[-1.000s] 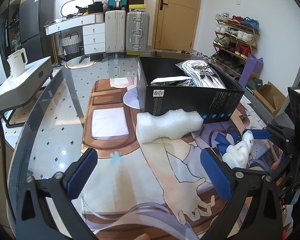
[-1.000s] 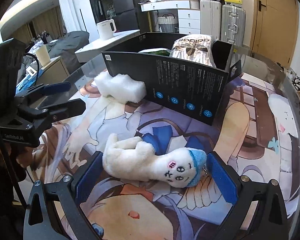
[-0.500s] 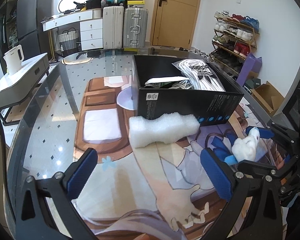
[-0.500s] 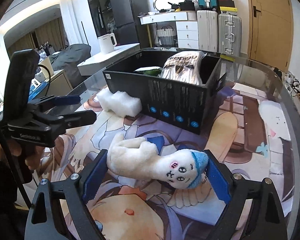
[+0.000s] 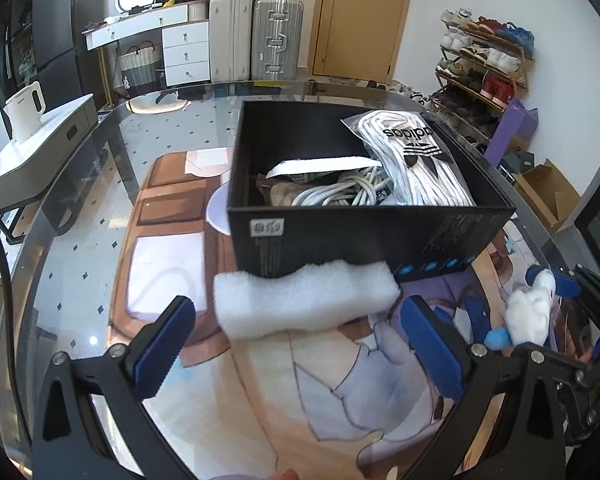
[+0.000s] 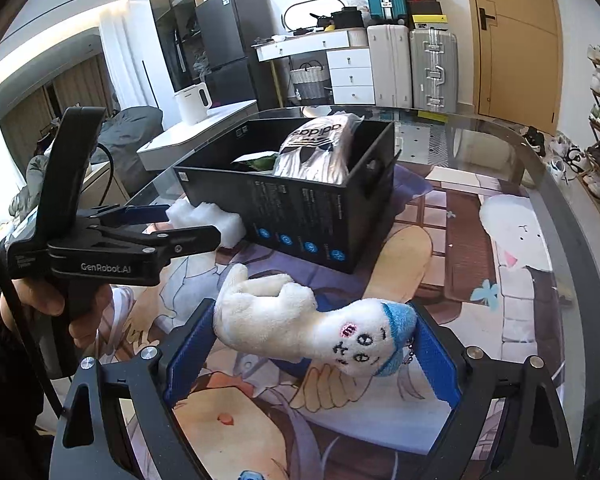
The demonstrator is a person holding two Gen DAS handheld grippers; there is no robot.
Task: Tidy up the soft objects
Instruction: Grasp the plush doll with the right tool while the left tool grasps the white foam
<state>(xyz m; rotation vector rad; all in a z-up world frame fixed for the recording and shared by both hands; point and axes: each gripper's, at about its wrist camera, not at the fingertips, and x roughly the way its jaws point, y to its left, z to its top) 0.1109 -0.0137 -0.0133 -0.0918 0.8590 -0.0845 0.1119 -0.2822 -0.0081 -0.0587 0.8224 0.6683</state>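
Left gripper [image 5: 300, 344], jaws wide, has advanced until the white foam block [image 5: 306, 300] lies just ahead of its fingertips, against the black box [image 5: 364, 240]. Right gripper [image 6: 312, 354] has lifted the plush toy [image 6: 312, 326], clamped lengthwise between its pads, above the table [image 6: 500, 216].

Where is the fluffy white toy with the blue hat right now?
The plush toy is held crosswise between the pads of the right gripper, above the picture mat, just in front of the black box.

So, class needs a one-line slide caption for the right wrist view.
Right tongs grip a white plush toy above the mat, near the black box.
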